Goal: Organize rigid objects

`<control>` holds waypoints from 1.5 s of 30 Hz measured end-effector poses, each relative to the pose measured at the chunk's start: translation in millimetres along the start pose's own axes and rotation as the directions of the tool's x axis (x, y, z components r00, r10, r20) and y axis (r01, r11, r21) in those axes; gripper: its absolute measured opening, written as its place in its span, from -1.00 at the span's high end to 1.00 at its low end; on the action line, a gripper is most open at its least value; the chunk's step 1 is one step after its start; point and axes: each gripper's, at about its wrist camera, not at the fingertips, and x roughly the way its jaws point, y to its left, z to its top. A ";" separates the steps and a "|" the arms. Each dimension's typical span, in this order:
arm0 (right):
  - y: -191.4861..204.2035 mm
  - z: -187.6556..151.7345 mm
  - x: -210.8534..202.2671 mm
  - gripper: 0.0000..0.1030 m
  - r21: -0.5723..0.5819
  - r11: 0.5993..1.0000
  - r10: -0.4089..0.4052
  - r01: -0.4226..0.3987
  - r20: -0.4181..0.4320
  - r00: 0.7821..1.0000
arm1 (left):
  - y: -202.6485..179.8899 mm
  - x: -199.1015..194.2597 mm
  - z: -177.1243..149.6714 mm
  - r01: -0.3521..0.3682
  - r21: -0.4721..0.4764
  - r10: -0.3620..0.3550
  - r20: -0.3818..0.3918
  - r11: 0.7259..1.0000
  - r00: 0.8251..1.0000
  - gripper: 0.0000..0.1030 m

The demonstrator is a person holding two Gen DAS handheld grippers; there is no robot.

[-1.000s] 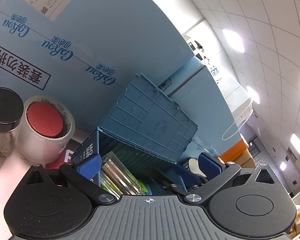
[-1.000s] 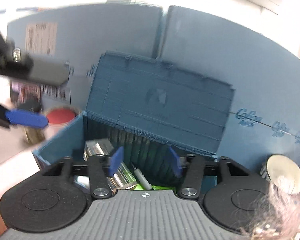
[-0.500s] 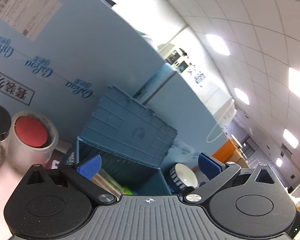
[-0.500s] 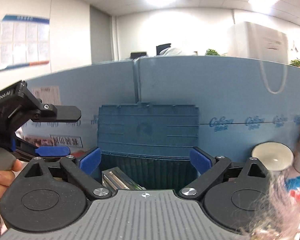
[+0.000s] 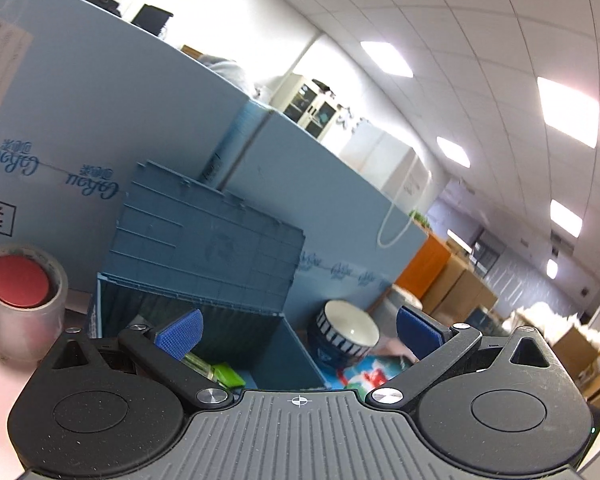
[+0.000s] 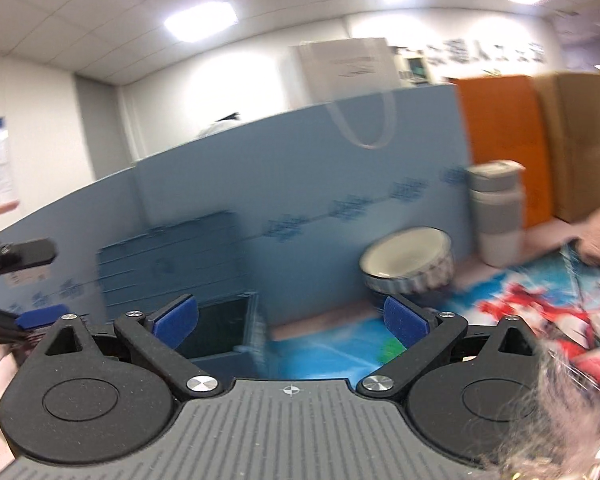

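Both grippers hang wide apart and hold nothing above a cluttered desk backed by a pale blue partition (image 5: 160, 92). The left gripper (image 5: 298, 330) faces a blue storage crate (image 5: 284, 354) whose ribbed lid (image 5: 204, 240) stands raised against the partition; a clear box and green items lie inside at the near left. A roll of clear tape (image 5: 24, 312) with a red cap (image 5: 16, 282) in its core stands left of the crate. A blue-and-white bowl (image 5: 346, 336) rests tilted just right of the crate. The right gripper (image 6: 290, 320), its view blurred, looks past the crate's right corner (image 6: 252, 320) toward the bowl (image 6: 408, 268); a grey-and-white tumbler (image 6: 498, 212) stands farther right, beside a colourful printed mat (image 6: 520, 308).
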 end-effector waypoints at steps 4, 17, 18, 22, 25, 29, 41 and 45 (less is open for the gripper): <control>-25.6 -6.3 -9.2 -0.94 0.047 0.995 -0.083 0.083 -0.003 0.997 | -9.4 6.5 -5.8 -0.002 0.038 0.003 -0.029 0.999 1.000 -1.00; -101.5 -22.6 -39.2 -0.98 0.192 0.965 -0.181 0.181 -0.020 0.983 | -70.3 51.0 -48.5 0.115 0.159 -0.074 -0.241 0.981 0.968 -1.00; -105.7 -22.9 -39.9 -0.98 0.206 0.963 -0.176 0.176 -0.018 0.984 | -73.7 55.3 -49.4 0.119 0.160 -0.076 -0.251 0.980 0.965 -1.00; -116.5 -22.3 -42.7 -0.98 0.240 0.959 -0.164 0.154 0.023 0.986 | -89.1 70.4 -53.7 0.155 0.141 -0.110 -0.285 0.978 0.952 -1.00; -123.9 -21.3 -42.1 -0.98 0.270 0.950 -0.179 0.157 0.060 0.982 | -97.0 87.7 -57.0 0.231 0.078 -0.191 -0.344 0.970 0.919 -1.00; -134.9 -19.1 -38.2 -1.00 0.313 0.937 -0.192 0.156 0.090 0.977 | -109.1 105.6 -66.5 0.225 0.053 -0.192 -0.360 0.973 0.913 -1.00; -174.2 -47.4 -48.7 -1.00 0.501 0.852 -0.325 0.155 0.272 0.906 | -136.0 156.5 -83.3 0.200 0.077 -0.157 -0.379 0.977 0.912 -0.98; -180.9 -56.7 -63.1 -1.00 0.555 0.815 -0.388 0.165 0.311 0.868 | -142.1 180.8 -90.3 0.105 0.123 -0.050 -0.383 0.987 0.922 -0.96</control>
